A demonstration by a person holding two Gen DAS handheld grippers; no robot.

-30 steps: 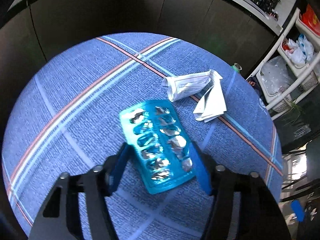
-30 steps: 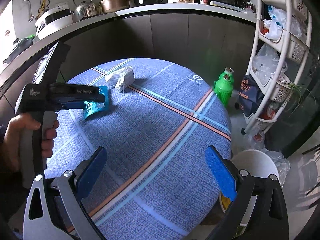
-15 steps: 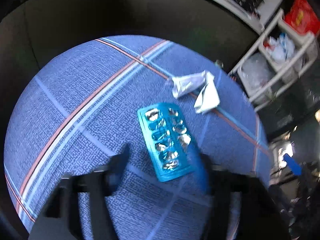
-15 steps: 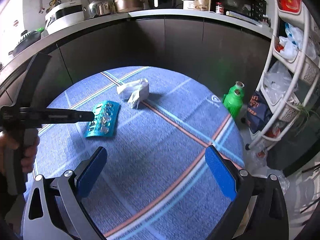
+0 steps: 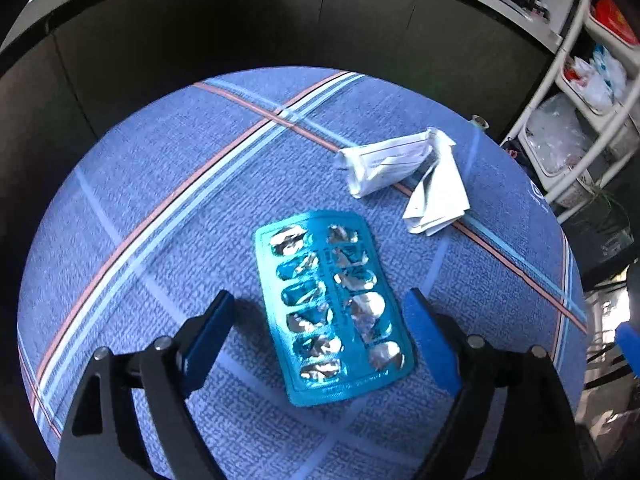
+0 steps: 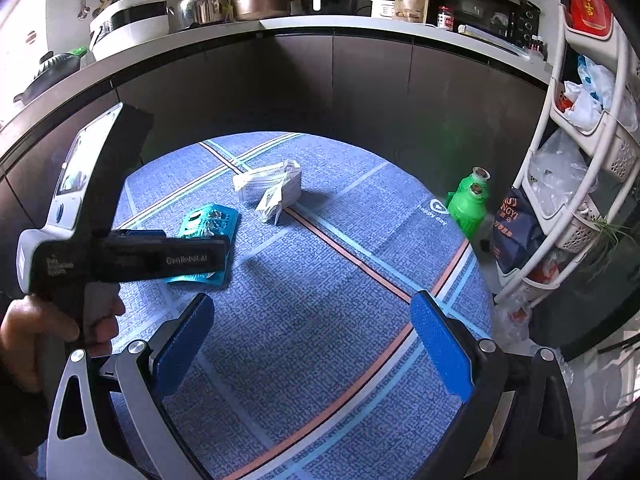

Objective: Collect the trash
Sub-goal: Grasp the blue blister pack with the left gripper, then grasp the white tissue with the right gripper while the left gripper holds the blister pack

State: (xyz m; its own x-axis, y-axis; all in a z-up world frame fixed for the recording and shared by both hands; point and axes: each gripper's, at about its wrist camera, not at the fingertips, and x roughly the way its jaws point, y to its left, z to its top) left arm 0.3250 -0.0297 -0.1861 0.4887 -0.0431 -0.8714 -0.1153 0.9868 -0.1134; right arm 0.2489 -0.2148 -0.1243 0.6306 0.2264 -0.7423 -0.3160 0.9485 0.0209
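Note:
A teal blister pack (image 5: 332, 308) with torn foil pockets lies flat on the blue striped tablecloth (image 5: 160, 200). My left gripper (image 5: 320, 336) hangs over its near end. Its jaws are opening, with the pack between the blue pads and clear gaps on both sides. Crumpled white paper (image 5: 400, 172) lies beyond the pack, towards the far right. In the right wrist view my right gripper (image 6: 312, 344) stands open over bare cloth (image 6: 320, 280) with nothing between its fingers. That view shows the left gripper (image 6: 220, 258) from the side, held by a hand (image 6: 40, 328), over the blister pack (image 6: 208, 220), with the paper (image 6: 272, 188) behind.
Dark cabinets under a counter (image 6: 360, 24) loaded with kitchen appliances curve behind the round table. A green bottle (image 6: 468, 208) stands on the floor past the table's right edge. Beside it are a dark bag (image 6: 516, 232) and a white basket rack (image 6: 580, 160).
The left jaws have spread wider, and the blister pack, earlier tilted up between the pads, now lies flat and free. The right gripper has swung left, so the white bin has left its view.

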